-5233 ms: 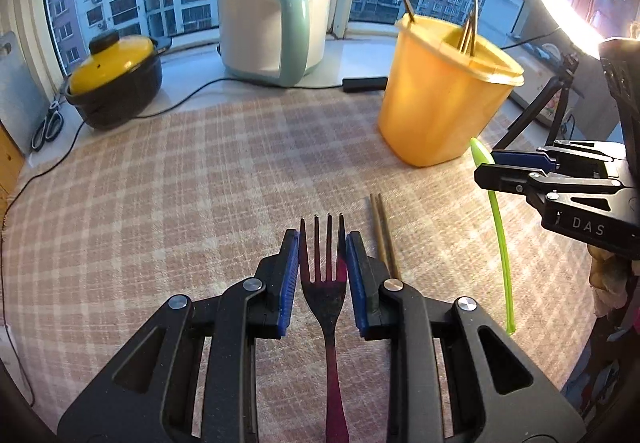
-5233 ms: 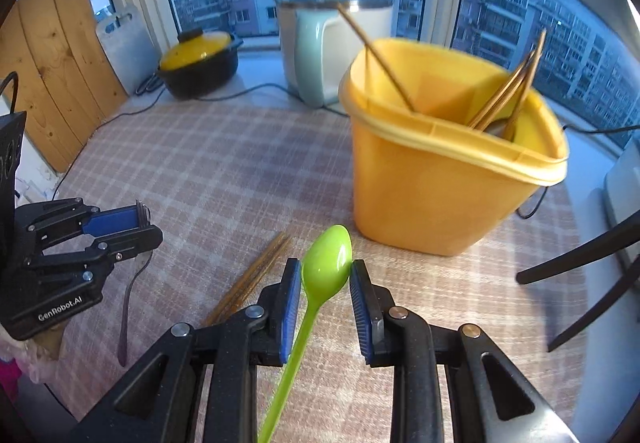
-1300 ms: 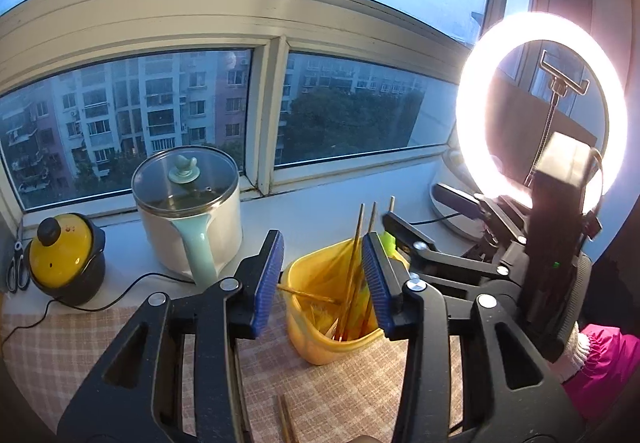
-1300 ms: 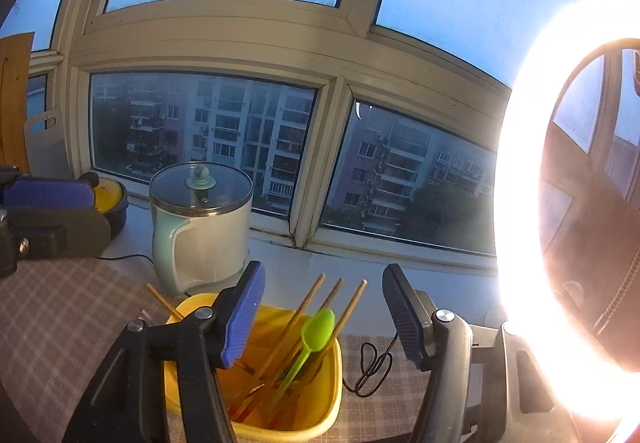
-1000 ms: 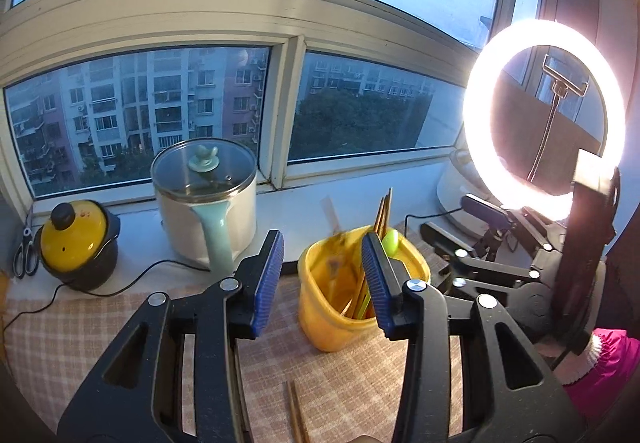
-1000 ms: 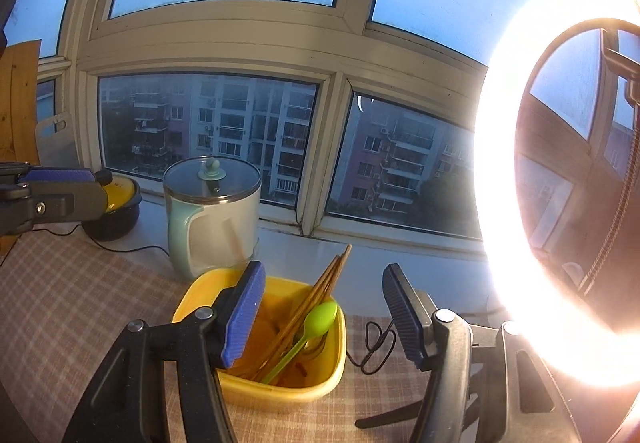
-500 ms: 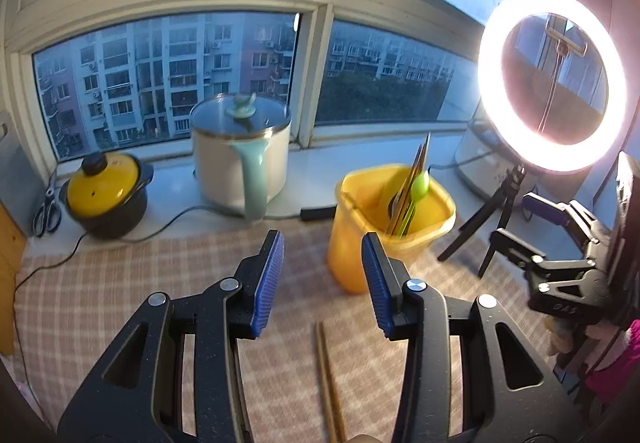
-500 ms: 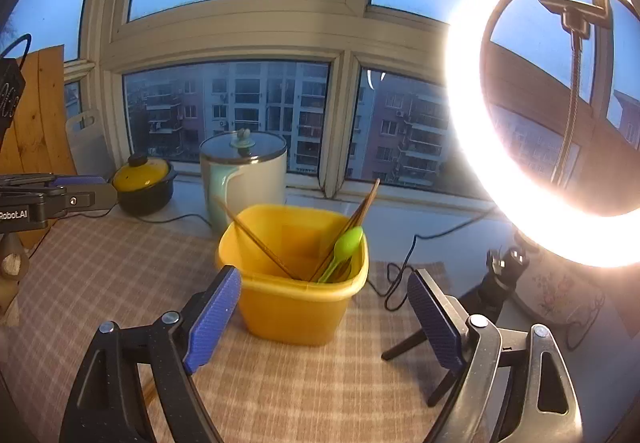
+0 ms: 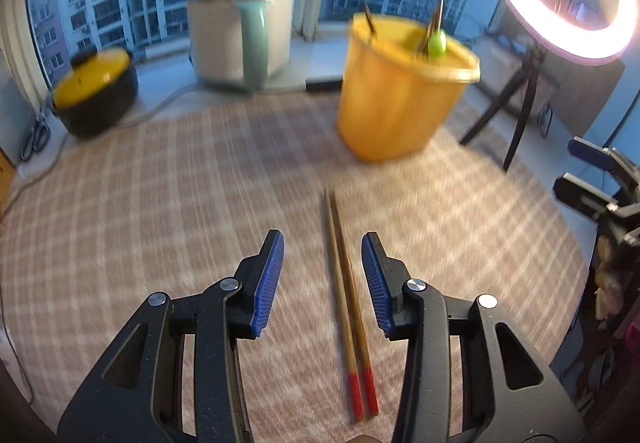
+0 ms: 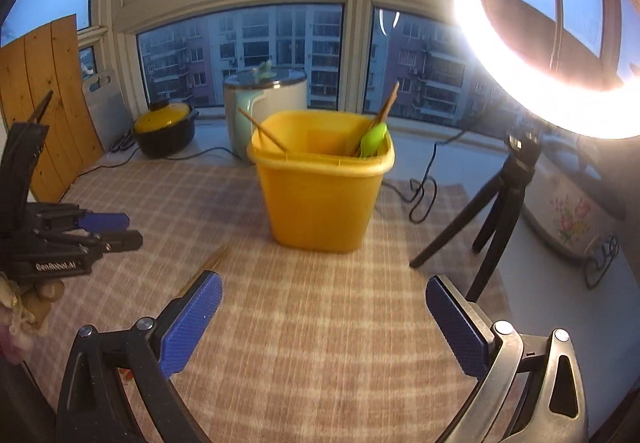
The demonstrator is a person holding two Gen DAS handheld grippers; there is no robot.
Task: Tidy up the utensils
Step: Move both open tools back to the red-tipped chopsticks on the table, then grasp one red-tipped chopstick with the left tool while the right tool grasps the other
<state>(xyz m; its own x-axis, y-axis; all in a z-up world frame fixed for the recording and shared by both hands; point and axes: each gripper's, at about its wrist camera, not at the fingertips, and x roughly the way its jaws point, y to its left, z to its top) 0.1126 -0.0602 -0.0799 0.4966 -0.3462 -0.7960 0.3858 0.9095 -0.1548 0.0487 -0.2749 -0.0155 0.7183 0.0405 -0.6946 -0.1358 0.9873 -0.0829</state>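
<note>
A pair of wooden chopsticks (image 9: pixel 347 295) with red ends lies on the checked tablecloth (image 9: pixel 160 203), between the jaws of my open, empty left gripper (image 9: pixel 322 279), which hovers above it. The chopsticks also show in the right wrist view (image 10: pixel 208 263). The yellow bin (image 9: pixel 400 95) behind holds a green spoon (image 9: pixel 437 43) and several chopsticks. In the right wrist view the bin (image 10: pixel 320 199) with the spoon (image 10: pixel 374 139) stands ahead of my wide-open, empty right gripper (image 10: pixel 323 319). The left gripper (image 10: pixel 100 231) shows at the left there.
A white and green electric pot (image 9: pixel 240 35) and a yellow-lidded black pot (image 9: pixel 96 91) stand on the sill behind. A ring light on a black tripod (image 10: pixel 496 211) stands right of the bin, with a cable (image 10: pixel 424 195) beside it. Wooden boards (image 10: pixel 44 103) lean at the left.
Both grippers have dropped from high over the bin toward the table. The fork and green spoon held earlier now sit in the bin. The left gripper now straddles the chopsticks.
</note>
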